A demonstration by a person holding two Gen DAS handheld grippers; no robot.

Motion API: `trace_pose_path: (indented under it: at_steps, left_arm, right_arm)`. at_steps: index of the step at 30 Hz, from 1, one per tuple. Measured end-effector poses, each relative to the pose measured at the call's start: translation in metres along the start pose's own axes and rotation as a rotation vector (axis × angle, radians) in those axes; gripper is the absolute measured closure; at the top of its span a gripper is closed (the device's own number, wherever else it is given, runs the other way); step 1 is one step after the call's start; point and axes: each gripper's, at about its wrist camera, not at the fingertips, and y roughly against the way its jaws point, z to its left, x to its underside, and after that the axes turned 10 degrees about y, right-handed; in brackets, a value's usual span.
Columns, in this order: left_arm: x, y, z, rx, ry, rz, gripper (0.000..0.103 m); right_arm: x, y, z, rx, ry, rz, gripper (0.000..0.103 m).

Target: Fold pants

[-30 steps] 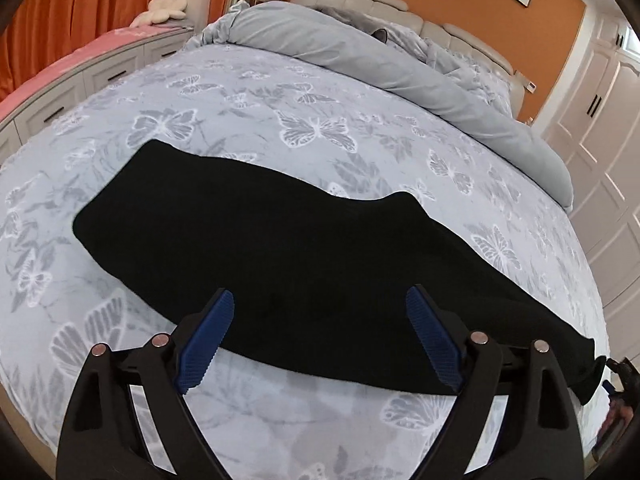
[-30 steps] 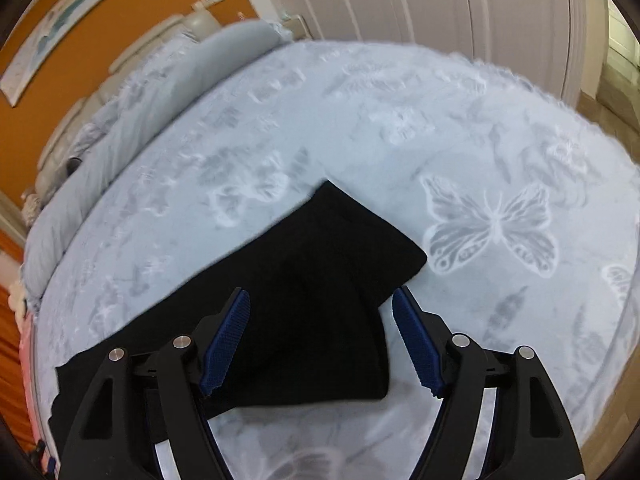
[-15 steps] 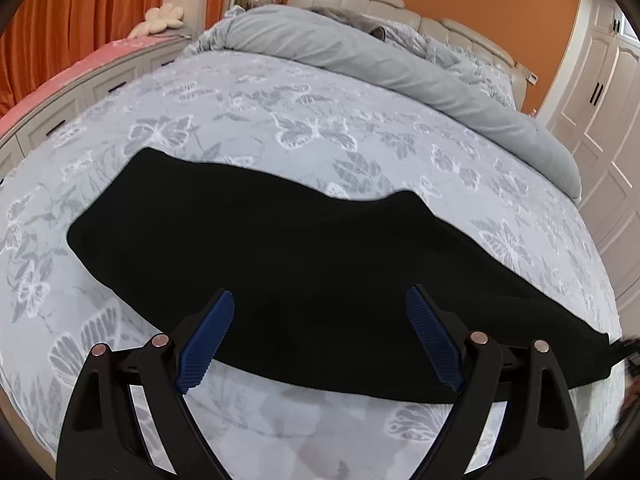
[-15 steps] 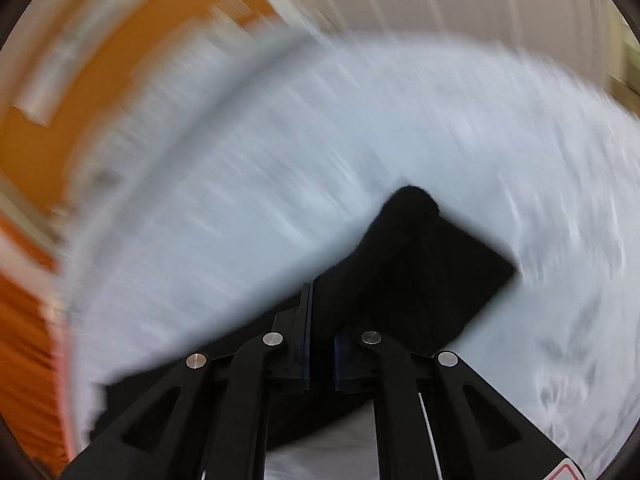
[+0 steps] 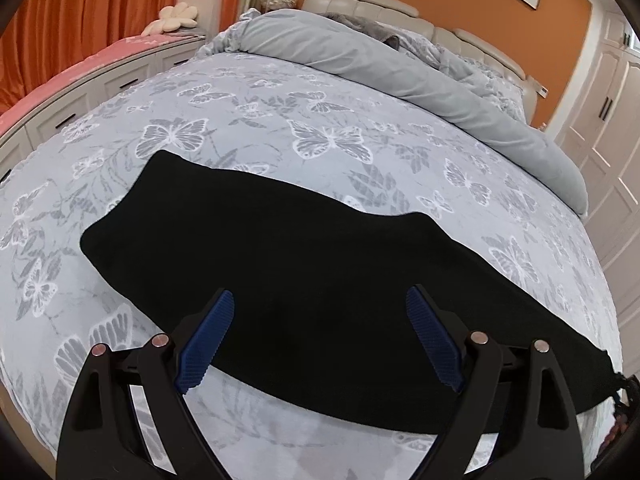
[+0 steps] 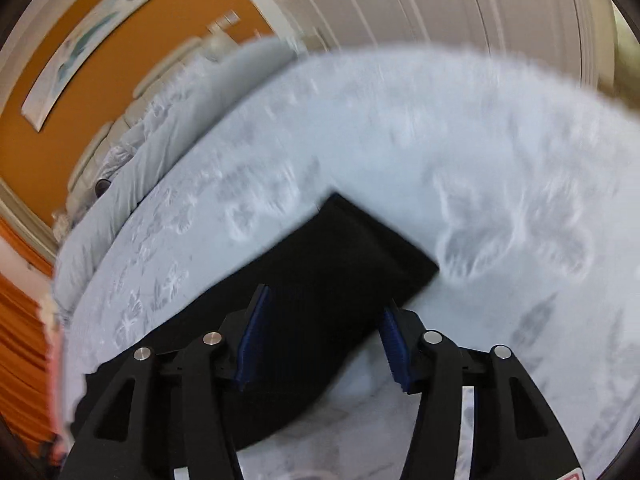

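Black pants (image 5: 320,280), folded into a long band, lie flat across the bed (image 5: 320,128) near its foot edge, on the butterfly-print cover. Left gripper (image 5: 320,340) hangs above the band's near edge, jaws spread wide and empty. Right gripper (image 6: 320,344), over the squared end of the pants (image 6: 340,280), has just been opening; its blue pads (image 6: 252,344) stand apart, cloth beneath them, nothing clamped.

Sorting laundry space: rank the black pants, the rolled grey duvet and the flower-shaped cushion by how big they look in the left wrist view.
1. Black pants, though nearest the camera, which inflates them.
2. Rolled grey duvet, farther back.
3. Flower-shaped cushion, smallest and farthest.
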Motion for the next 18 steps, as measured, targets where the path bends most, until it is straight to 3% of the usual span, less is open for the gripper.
trace_pose_path:
  at_steps: [2, 3, 4, 7, 12, 17, 18]
  left_arm:
    - [-0.005, 0.000, 0.005, -0.020, 0.020, -0.010, 0.017]
    - [-0.008, 0.000, 0.008, -0.042, 0.032, -0.019, 0.017]
    - [-0.012, 0.001, 0.012, -0.069, 0.039, -0.032, 0.017]
    - [-0.020, 0.003, 0.020, -0.150, 0.037, -0.069, 0.017]
    - [-0.037, 0.010, 0.039, -0.188, 0.065, -0.107, 0.017]
    - [-0.047, 0.016, 0.060, -0.207, 0.077, -0.137, 0.017]
    - [-0.049, 0.017, 0.064, -0.215, 0.072, -0.143, 0.017]
  right_arm:
    - [-0.005, 0.013, 0.034, 0.035, 0.140, -0.048, 0.050]
    - [-0.005, 0.019, 0.061, 0.006, 0.235, -0.064, 0.050]
    - [-0.006, 0.020, 0.081, -0.035, 0.291, -0.063, 0.050]
    - [0.011, 0.008, 0.190, -0.272, 0.499, 0.020, 0.045]
    - [0.063, -0.044, 0.368, -0.497, 0.747, 0.182, 0.045]
    - [0.099, -0.107, 0.482, -0.498, 0.841, 0.273, 0.045]
    - [0.108, -0.119, 0.499, -0.491, 0.854, 0.293, 0.050]
